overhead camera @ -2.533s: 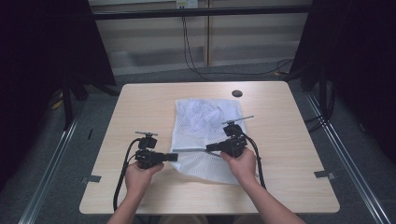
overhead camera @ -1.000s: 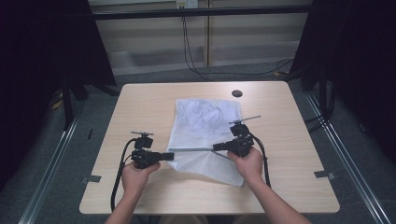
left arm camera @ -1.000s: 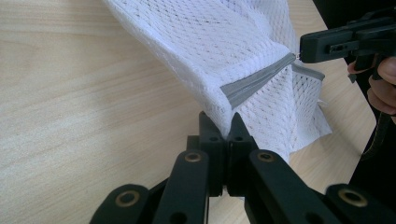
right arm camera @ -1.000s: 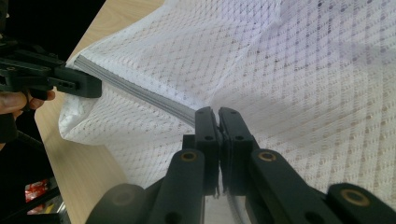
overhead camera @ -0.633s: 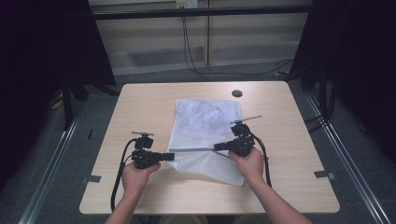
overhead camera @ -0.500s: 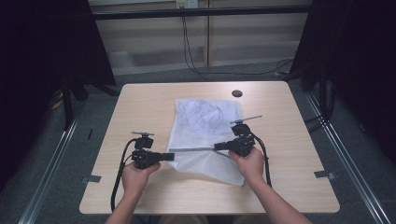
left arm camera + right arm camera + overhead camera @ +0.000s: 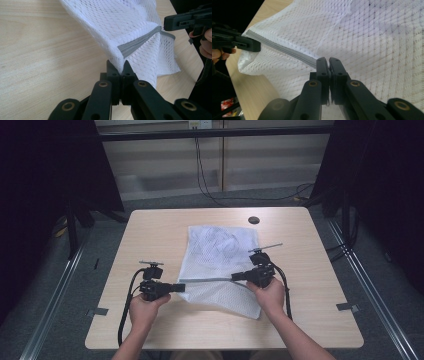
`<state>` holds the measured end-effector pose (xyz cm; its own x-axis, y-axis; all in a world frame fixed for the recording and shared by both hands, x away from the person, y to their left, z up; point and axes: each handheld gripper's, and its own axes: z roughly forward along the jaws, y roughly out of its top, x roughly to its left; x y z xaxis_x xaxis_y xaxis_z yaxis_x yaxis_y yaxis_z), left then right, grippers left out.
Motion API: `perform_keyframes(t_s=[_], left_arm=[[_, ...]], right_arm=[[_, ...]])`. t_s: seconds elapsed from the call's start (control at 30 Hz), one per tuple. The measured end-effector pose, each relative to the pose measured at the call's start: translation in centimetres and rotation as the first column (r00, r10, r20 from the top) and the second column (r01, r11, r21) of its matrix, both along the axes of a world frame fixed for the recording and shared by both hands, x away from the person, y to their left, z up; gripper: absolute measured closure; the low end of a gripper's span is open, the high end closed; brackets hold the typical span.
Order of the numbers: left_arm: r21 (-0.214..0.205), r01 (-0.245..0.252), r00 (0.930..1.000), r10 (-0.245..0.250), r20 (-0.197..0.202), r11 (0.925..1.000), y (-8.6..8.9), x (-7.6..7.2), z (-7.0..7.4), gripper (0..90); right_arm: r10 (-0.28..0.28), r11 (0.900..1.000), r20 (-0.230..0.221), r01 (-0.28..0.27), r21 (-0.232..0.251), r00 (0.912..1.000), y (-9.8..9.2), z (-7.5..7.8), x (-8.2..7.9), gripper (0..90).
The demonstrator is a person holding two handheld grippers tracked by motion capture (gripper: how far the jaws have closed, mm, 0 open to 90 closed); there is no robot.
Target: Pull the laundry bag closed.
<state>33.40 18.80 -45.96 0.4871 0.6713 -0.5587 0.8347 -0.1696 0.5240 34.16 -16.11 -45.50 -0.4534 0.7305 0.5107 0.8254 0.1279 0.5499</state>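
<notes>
A: What's around the work?
B: A pale wooden bench, with a small dark round hole near its far edge.
A: Beyond it?
B: Black cables hanging down a pale wall, grey floor below.

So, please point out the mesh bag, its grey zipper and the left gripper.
mesh bag [image 7: 220,240], high view, upper flat part.
grey zipper [image 7: 136,45], left gripper view, middle of the strip.
left gripper [image 7: 119,71], left gripper view, between the jaw tips.
</notes>
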Motion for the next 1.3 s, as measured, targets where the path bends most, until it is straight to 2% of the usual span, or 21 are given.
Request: perform_keyframes(t_s=[0.3,0.33,0.4,0.5,0.57,0.63,0.83,0.9,1.17,1.3], left_arm=[[-0.001,-0.008,1.0000,0.008,0.000,1.0000,-0.2,-0.1,0.0,89.2],[0.013,-0.003,1.0000,0.002,0.007,0.9999,-0.1,-0.1,0.0,89.2],[0.007,-0.011,0.9999,0.011,0.001,0.9999,0.1,-0.1,0.1,89.2],[-0.002,-0.012,0.9999,0.012,0.000,0.9999,0.2,-0.1,0.1,89.2],[0.011,-0.010,0.9999,0.010,0.007,0.9999,0.1,-0.1,0.1,89.2],[-0.002,-0.016,0.9999,0.016,0.001,0.9999,0.1,-0.1,0.1,89.2],[0.018,-0.012,0.9999,0.012,0.009,0.9998,0.1,-0.1,0.2,89.2],[0.010,-0.023,0.9997,0.023,0.006,0.9997,0.2,-0.1,0.2,89.2],[0.005,-0.033,0.9994,0.033,0.007,0.9994,0.4,-0.2,0.2,89.2],[0.003,-0.021,0.9997,0.021,0.007,0.9998,0.5,-0.2,0.2,89.2]], right_arm=[[0.000,1.0000,0.003,0.000,-0.002,1.0000,-0.1,0.1,-0.1,87.2],[-0.003,0.9999,0.006,0.003,-0.010,1.0000,-0.1,0.1,-0.1,87.2],[-0.008,0.9996,0.008,0.008,-0.028,0.9999,-0.3,0.0,0.0,87.2],[-0.025,0.9997,-0.004,0.025,-0.003,0.9997,-0.9,-0.1,-0.1,87.2],[-0.022,0.9997,0.001,0.022,-0.012,0.9998,-0.9,-0.1,-0.2,87.2],[-0.021,0.9997,0.001,0.021,-0.013,0.9998,-0.9,0.0,-0.2,87.2],[-0.019,0.9998,0.003,0.019,-0.011,0.9998,-1.0,0.0,-0.2,87.2],[-0.023,0.9994,0.006,0.023,-0.026,0.9997,-1.1,0.0,-0.2,87.2],[-0.038,0.9991,0.006,0.038,-0.021,0.9993,-1.9,0.0,-0.3,87.2],[-0.037,0.9991,0.006,0.037,-0.021,0.9993,-1.9,0.0,-0.3,87.2]])
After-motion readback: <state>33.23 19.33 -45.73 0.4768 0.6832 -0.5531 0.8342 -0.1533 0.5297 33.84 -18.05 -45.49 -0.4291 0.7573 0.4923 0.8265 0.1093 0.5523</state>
